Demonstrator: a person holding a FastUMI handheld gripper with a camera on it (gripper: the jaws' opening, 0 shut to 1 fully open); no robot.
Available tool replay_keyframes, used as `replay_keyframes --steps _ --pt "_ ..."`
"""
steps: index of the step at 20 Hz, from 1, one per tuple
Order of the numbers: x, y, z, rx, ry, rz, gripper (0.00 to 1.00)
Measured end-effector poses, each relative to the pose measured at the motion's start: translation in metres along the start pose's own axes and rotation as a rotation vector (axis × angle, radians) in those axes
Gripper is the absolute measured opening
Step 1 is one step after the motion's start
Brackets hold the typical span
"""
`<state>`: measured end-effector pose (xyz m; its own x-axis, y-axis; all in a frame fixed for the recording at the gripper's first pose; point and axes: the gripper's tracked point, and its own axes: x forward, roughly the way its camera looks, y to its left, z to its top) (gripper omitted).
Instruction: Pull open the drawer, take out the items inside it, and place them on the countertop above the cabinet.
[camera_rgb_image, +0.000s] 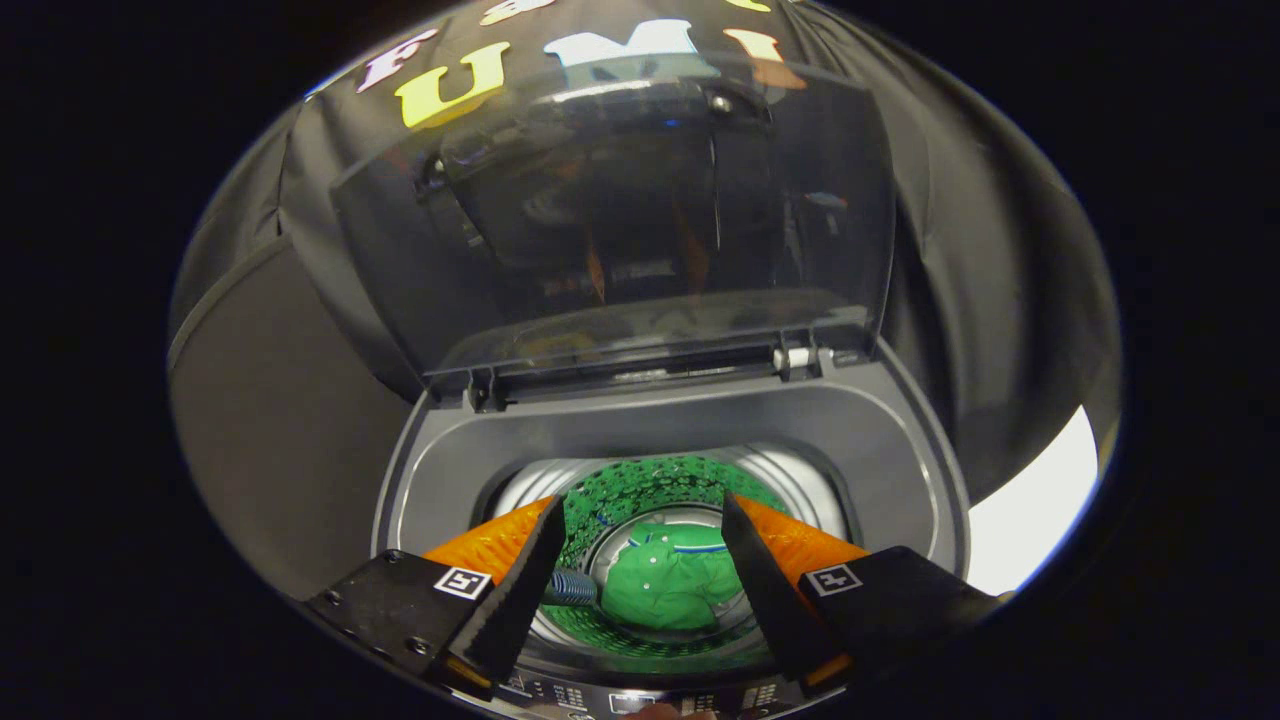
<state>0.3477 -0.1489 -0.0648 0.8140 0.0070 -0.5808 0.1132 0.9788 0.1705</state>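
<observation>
Fingers (640, 575) spread wide, holding nothing, above my open washer drum (800, 480); green garment (665, 590) below, probably soft and light, so I'd pinch a fold.

Green garment (668, 590) partly hidden behind hand-held gripper (645, 590) fingers.
</observation>
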Motion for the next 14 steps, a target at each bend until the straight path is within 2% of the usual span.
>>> replay_keyframes --steps 8,14 --pt "-0.082 0.015 0.081 -0.112 -0.144 -0.005 0.98" --pt "-0.136 0.038 0.157 -0.092 -0.239 0.032 0.98"
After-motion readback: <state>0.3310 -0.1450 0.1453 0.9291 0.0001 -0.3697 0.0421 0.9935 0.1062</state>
